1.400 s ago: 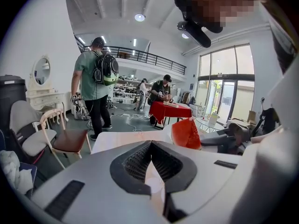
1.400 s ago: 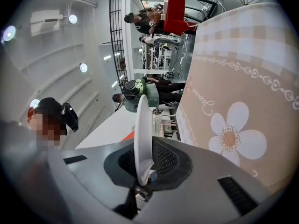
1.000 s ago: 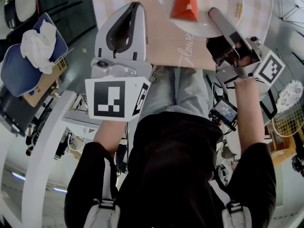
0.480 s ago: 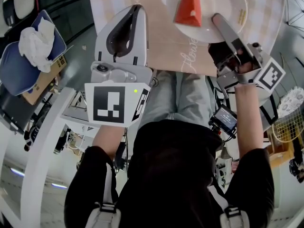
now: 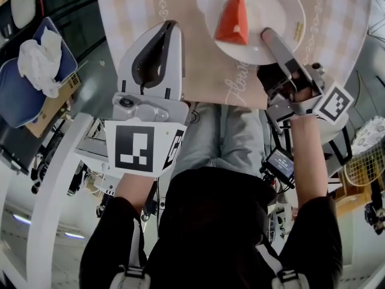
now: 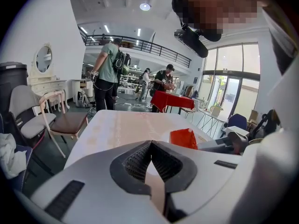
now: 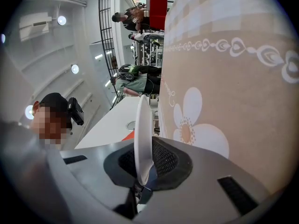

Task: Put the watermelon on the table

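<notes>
A red wedge of watermelon (image 5: 233,18) stands on a white plate (image 5: 277,5) over the round table (image 5: 180,5) with its beige patterned cloth. My right gripper (image 5: 267,36) is shut on the plate's near rim. In the right gripper view the rim (image 7: 143,139) stands edge-on between the pads, the cloth (image 7: 233,78) close beside it. My left gripper (image 5: 169,26) is shut with nothing in it, over the table's near edge to the left of the plate. In the left gripper view the watermelon (image 6: 183,138) shows just past its tips (image 6: 150,143).
A blue chair with a white cloth (image 5: 33,71) and a cardboard box (image 5: 57,101) stand left of the table. A racket (image 5: 367,152) lies at the right. In the left gripper view, a chair (image 6: 51,120) sits beside the table and several people stand around a red-covered table (image 6: 173,99) far behind.
Both grippers have sunk toward the table. The plate with the watermelon came down with the right gripper, still held by its rim.
</notes>
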Motion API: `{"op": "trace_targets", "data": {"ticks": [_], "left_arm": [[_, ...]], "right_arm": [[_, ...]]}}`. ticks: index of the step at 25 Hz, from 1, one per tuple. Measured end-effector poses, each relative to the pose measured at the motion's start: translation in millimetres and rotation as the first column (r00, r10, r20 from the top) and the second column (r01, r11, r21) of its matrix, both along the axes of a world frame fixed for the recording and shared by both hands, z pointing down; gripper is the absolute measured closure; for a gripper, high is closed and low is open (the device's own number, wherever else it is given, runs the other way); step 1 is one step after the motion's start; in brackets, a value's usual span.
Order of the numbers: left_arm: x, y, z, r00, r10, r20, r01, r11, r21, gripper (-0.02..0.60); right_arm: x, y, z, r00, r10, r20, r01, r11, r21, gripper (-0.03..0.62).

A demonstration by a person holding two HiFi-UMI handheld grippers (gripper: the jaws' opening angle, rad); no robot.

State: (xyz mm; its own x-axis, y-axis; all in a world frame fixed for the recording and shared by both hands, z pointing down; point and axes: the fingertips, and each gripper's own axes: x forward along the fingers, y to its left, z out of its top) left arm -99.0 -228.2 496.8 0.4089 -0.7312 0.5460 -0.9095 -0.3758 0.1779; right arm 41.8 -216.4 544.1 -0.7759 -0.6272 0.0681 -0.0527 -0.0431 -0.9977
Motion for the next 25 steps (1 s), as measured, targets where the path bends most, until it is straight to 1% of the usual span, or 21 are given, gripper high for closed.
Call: {"op": "trace_targets", "data": {"ticks": [5,9,13,20,25], "left_arm": [[5,2,14,1.000,0.000,-0.008,0.000,1.000,-0.021,0.578],[6,5,25,1.000,-0.004,-0.013,0.003,0.999,-0.037,0.578],[5,8,29,1.000,-0.007,-0.012,0.007,0.999,-0.047,0.578],[8,8,36,1.000,-0.008,-0.015,0.007,0.998,-0.060,0.577],[11,7,36,1.000,-0.001,-0.020,0.000,0.998,-0.063,0.578]], "right_arm": [[-3,0,20,1.000,-0.014,-0.017,0.014,1.000,-0.014,0.569],[-9,0,32,1.000,-0.007,0.000,0.007,0.999,-0.043,0.569],[-11,0,38,1.000,-0.009,-0.004,0.009,0.998,-0.066,0.569],[-13,-2,45,0.999,-0.011,-0.051,0.004,0.990,-0.139,0.569],[-11,0,51,0.996,0.003,-0.093,-0.020,0.982,-0.188,0.569]]}}
